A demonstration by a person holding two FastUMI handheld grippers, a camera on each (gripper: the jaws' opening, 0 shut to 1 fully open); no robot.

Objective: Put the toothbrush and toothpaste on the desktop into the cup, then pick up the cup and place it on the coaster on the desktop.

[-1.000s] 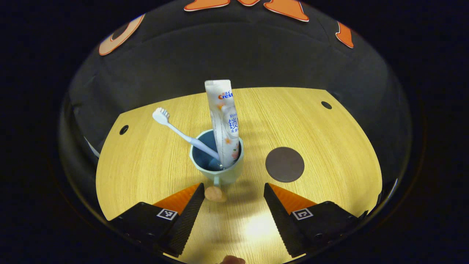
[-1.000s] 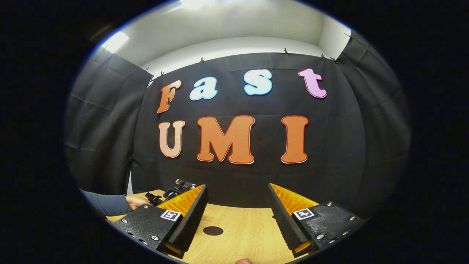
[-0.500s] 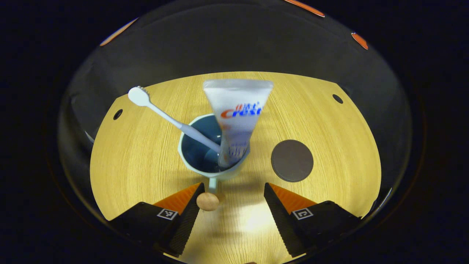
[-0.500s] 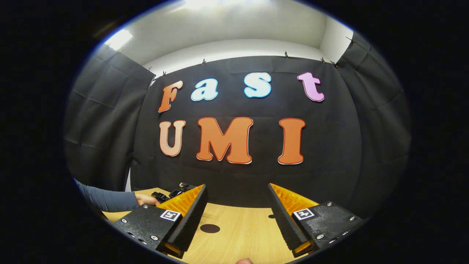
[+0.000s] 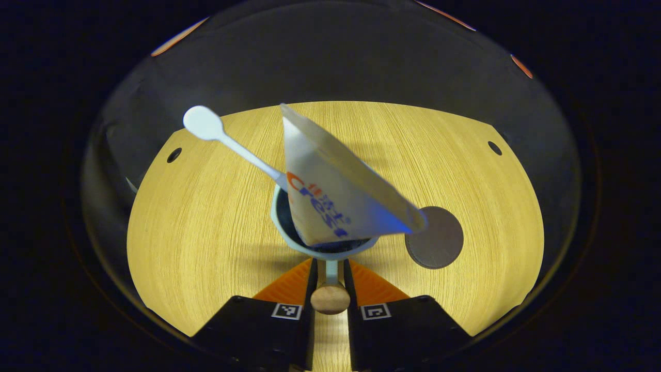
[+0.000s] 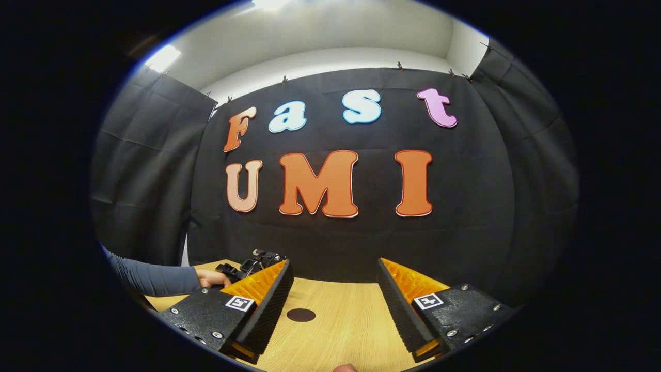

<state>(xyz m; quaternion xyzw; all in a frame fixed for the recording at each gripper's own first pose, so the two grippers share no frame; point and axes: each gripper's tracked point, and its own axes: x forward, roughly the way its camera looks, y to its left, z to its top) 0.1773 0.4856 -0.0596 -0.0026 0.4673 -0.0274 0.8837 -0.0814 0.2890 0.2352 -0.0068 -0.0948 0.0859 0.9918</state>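
Observation:
In the left gripper view a pale cup (image 5: 289, 235) stands on the wooden desktop (image 5: 196, 222). A white toothpaste tube (image 5: 335, 201) leans out of it towards me. A white toothbrush (image 5: 217, 132) slants up to the left from the same cup. My left gripper (image 5: 329, 266) is shut on the cup's thin handle (image 5: 330, 268), just above the handle's wooden ball (image 5: 330, 298). The dark round coaster (image 5: 439, 240) lies right of the cup, partly hidden by the tube. In the right gripper view my right gripper (image 6: 334, 266) stands open over the desktop with nothing between its fingers. The coaster (image 6: 301, 314) lies ahead of it.
In the right gripper view a person's hand (image 6: 211, 278) and sleeve (image 6: 150, 274) hold the other gripper (image 6: 253, 263) at the left. Small holes (image 5: 174, 154) sit in the desktop's far corners. The black booth wall rises behind the desktop.
My left gripper moved in on the cup and shut on its handle; it was open before. The tube now leans closer to the camera. The right gripper barely shifted.

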